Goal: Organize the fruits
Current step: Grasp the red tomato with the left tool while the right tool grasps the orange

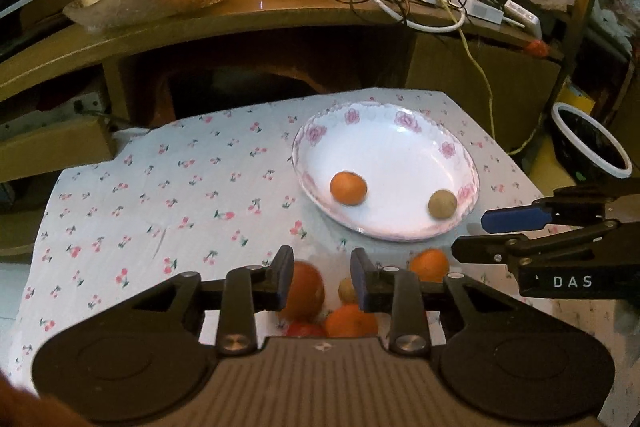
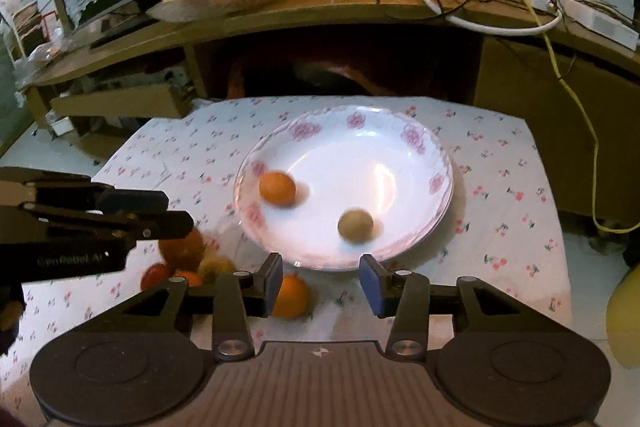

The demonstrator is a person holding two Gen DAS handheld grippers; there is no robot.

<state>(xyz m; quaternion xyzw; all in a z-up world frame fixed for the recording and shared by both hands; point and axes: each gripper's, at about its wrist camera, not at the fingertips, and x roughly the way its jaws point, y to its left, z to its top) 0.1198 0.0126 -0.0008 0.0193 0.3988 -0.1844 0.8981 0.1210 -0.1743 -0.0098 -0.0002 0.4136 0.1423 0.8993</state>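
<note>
A white plate (image 2: pixel 404 223) with pink flowers is sitting on the counter (image 2: pixel 500 211), and a small orange (image 2: pixel 277 188) and a little brown fruit (image 2: pixel 355 225) are lying apart inside it. The left hand-held gripper (image 1: pixel 322 279) is hanging with its fingers wide and holding nothing, just over a bunch of red and orange fruits (image 1: pixel 320 307) near the plate's front edge. The right hand-held gripper (image 2: pixel 324 281) is also spreading wide and holding nothing, with another orange (image 2: pixel 292 297) lying just beside its left finger.
</note>
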